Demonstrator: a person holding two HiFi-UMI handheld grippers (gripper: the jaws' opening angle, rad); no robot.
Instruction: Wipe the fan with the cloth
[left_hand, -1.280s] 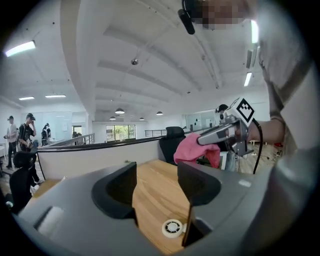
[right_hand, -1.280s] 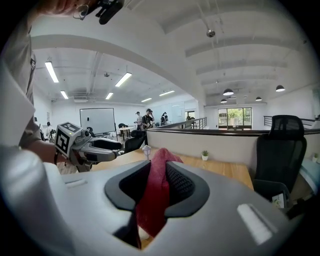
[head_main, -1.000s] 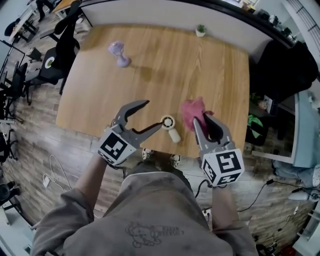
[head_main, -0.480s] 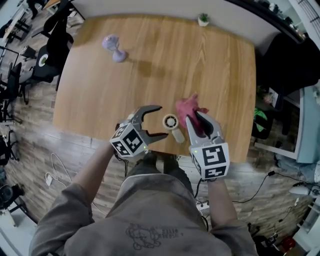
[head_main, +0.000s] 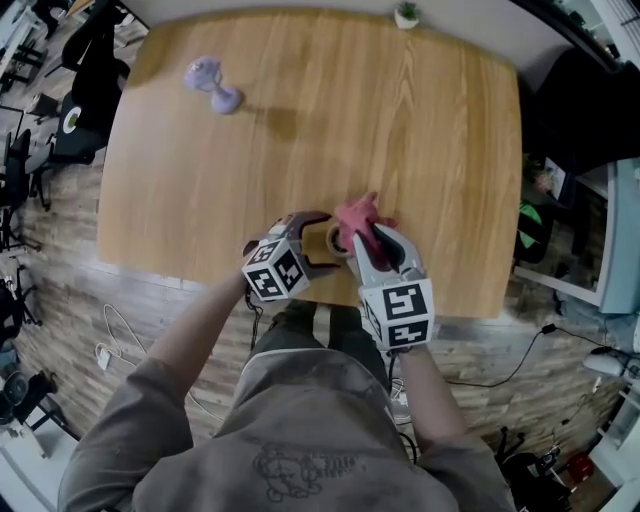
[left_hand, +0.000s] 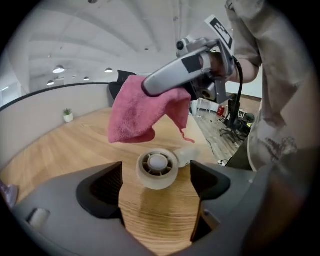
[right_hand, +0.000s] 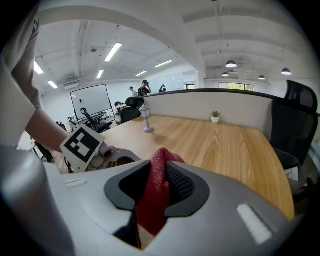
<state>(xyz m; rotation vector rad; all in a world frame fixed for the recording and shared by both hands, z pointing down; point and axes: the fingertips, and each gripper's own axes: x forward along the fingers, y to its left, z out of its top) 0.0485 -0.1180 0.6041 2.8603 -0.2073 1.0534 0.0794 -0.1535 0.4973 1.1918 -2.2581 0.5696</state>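
A small white fan (left_hand: 158, 169) lies on the wooden table (head_main: 300, 120) near its front edge, its round head towards my left gripper. My left gripper (left_hand: 156, 187) straddles that head. Its jaws are opening and stand clear of the fan on both sides. My right gripper (right_hand: 157, 187) is shut on a pink cloth (right_hand: 156, 195). The cloth (left_hand: 137, 112) hangs just above and behind the fan. In the head view the two grippers meet at the fan (head_main: 335, 241), the left gripper (head_main: 322, 243) beside the right gripper (head_main: 372, 240), and the cloth (head_main: 355, 216) partly hides the fan.
A small purple object (head_main: 210, 85) stands at the table's far left, and a little potted plant (head_main: 406, 14) at the far edge. A black office chair (right_hand: 295, 125) is at the table's right side. The floor drops off just behind the fan.
Both grippers have come down towards the fan. The left jaws now stand either side of its head and look wider. The cloth has moved left, over the fan.
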